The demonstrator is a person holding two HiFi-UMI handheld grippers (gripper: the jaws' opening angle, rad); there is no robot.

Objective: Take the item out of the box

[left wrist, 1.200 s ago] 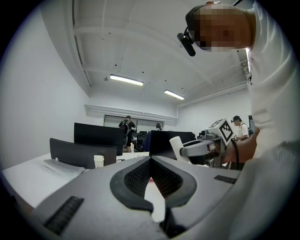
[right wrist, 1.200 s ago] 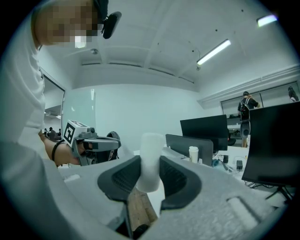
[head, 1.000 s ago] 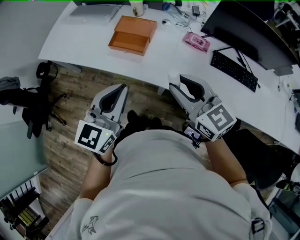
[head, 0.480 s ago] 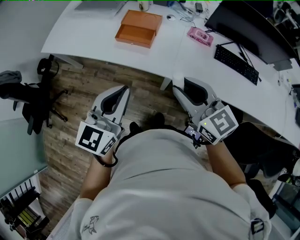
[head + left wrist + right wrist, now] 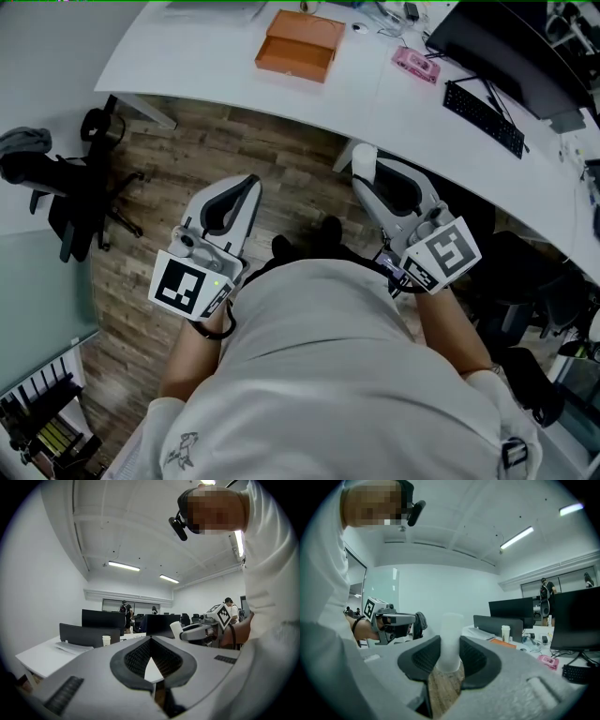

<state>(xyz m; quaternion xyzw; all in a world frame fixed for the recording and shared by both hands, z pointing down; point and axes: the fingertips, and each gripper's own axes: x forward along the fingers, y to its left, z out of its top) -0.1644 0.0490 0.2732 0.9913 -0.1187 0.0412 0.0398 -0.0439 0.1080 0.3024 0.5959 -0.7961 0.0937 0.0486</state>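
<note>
The open orange box (image 5: 300, 42) lies far off on the white desk (image 5: 206, 70); it also shows as an orange sliver (image 5: 502, 642) in the right gripper view. My right gripper (image 5: 364, 173) is held close to the body over the wooden floor, shut on a white cylinder (image 5: 364, 156) that stands upright between its pads (image 5: 451, 641). The left gripper (image 5: 247, 182) hovers beside it at the same height, its jaw tips meeting with nothing between them (image 5: 151, 640). Each gripper view shows the other gripper: the right one (image 5: 206, 627), the left one (image 5: 393, 620).
On the desk are a pink pack (image 5: 417, 64), a black keyboard (image 5: 483, 117) and a dark monitor (image 5: 506, 42). A black chair (image 5: 66, 187) stands at the left on the wooden floor (image 5: 187, 169). A paper cup (image 5: 505, 632) stands on the desk.
The desk and orange box have slid up and away in the head view as the person backs off. Both grippers keep their pose; the white cylinder stays in the right one.
</note>
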